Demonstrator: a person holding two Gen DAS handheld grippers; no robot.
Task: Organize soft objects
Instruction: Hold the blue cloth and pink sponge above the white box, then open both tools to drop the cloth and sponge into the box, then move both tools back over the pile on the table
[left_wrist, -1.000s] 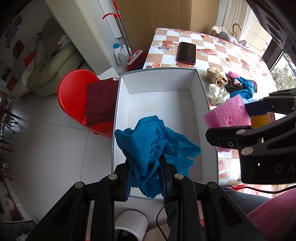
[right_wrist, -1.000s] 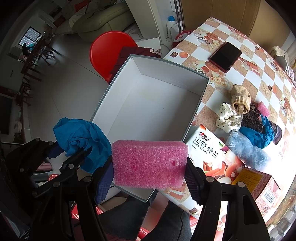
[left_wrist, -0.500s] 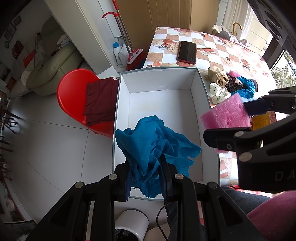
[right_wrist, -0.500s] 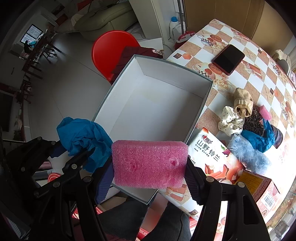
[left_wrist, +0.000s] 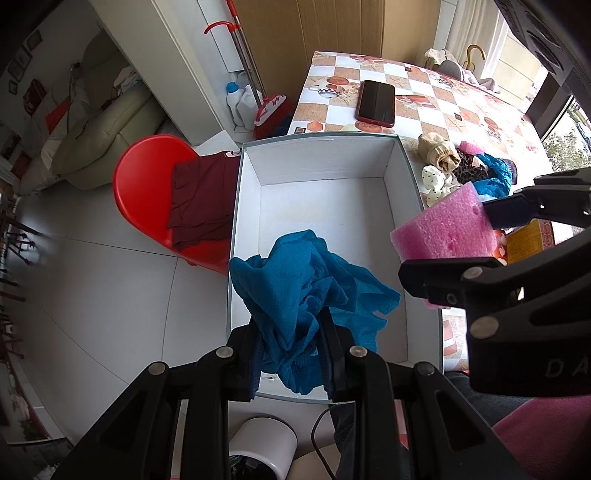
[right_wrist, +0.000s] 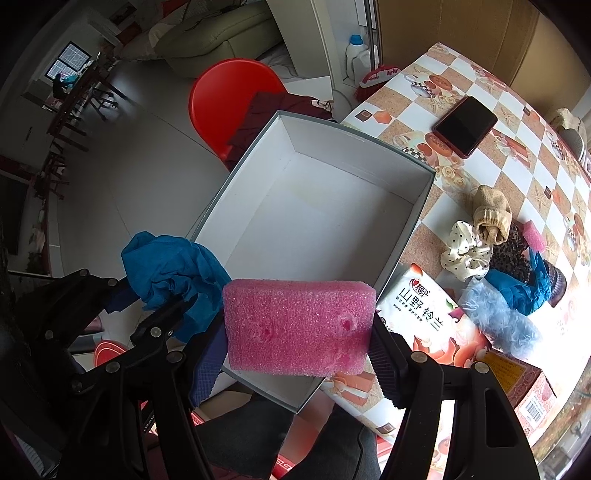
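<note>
A white box (left_wrist: 325, 206) is set at the edge of the checked worktop (left_wrist: 436, 107), its near end overhanging toward the person's lap. The floor of the box is bare and open from its far wall to about the middle. To its left only floor tiles and a red chair (left_wrist: 144, 192) with a dark red garment (left_wrist: 201, 201) are seen; to its right the worktop is crowded.

Both grippers are pointed steeply downward over the near end of the box. The left gripper (left_wrist: 291, 350) is closed narrowly on a blue cloth (left_wrist: 306, 288), which is bunched above the jaws and hangs over the box's near left corner. The right gripper (right_wrist: 297, 347) is held wide, its pads pressed against the ends of a pink foam block (right_wrist: 297, 326), above the box's near right rim.

Beside the box on the right lie a printed packet (right_wrist: 424, 317), a small carton (right_wrist: 524, 387) and a heap of soft things (right_wrist: 495, 251): a tan sock, a dotted scrunchie, a fluffy pale blue piece, possibly more cloth beneath. A phone (left_wrist: 376, 104) lies beyond the box.
</note>
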